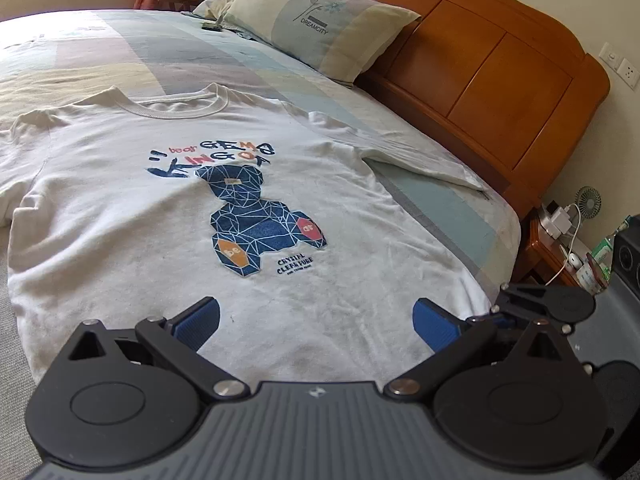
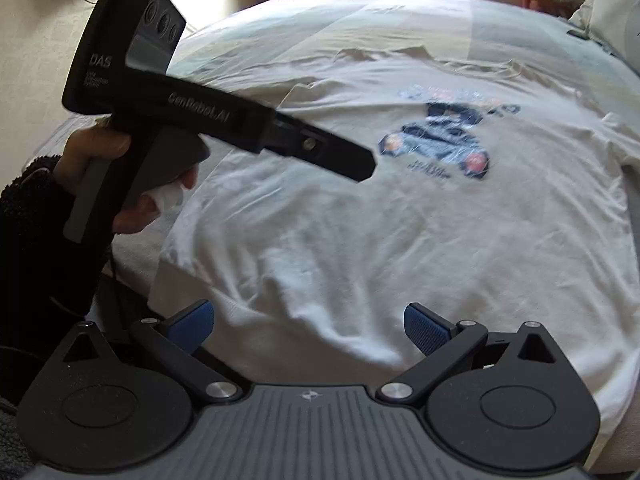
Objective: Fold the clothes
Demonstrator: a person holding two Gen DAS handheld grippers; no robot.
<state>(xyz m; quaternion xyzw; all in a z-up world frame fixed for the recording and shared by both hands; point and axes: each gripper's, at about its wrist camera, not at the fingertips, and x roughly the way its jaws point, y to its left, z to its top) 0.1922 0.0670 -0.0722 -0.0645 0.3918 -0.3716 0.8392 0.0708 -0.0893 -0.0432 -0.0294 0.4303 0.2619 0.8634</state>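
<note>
A white shirt [image 1: 168, 216] lies flat on the bed [image 1: 120, 52], front side up. It has a blue bear [image 1: 260, 224] printed in the middle, with some words above it. The neck of the shirt points toward the far side of the bed. One sleeve [image 1: 420, 160] stretches out toward the wooden headboard [image 1: 500, 72].

The left claw [image 1: 316, 324] hangs just over the bottom edge of the shirt. Its two blue pads [image 1: 198, 322] are spread wide, and nothing is between them. In the right wrist view, a hand [image 2: 100, 152] in a dark fuzzy sleeve [image 2: 32, 216] holds this tool by its grip, above the left side of the shirt.

The right claw [image 2: 308, 326] is also over the bottom part of the shirt. Its pads [image 2: 426, 328] are spread wide too, and it holds nothing. The cloth there is a bit wrinkled.

A pillow [image 1: 320, 20] leans at the head of the bed. A small table [image 1: 556, 248] beside the bed has a little fan [image 1: 589, 200], a charger with a white cord, and some small bottles on it.
</note>
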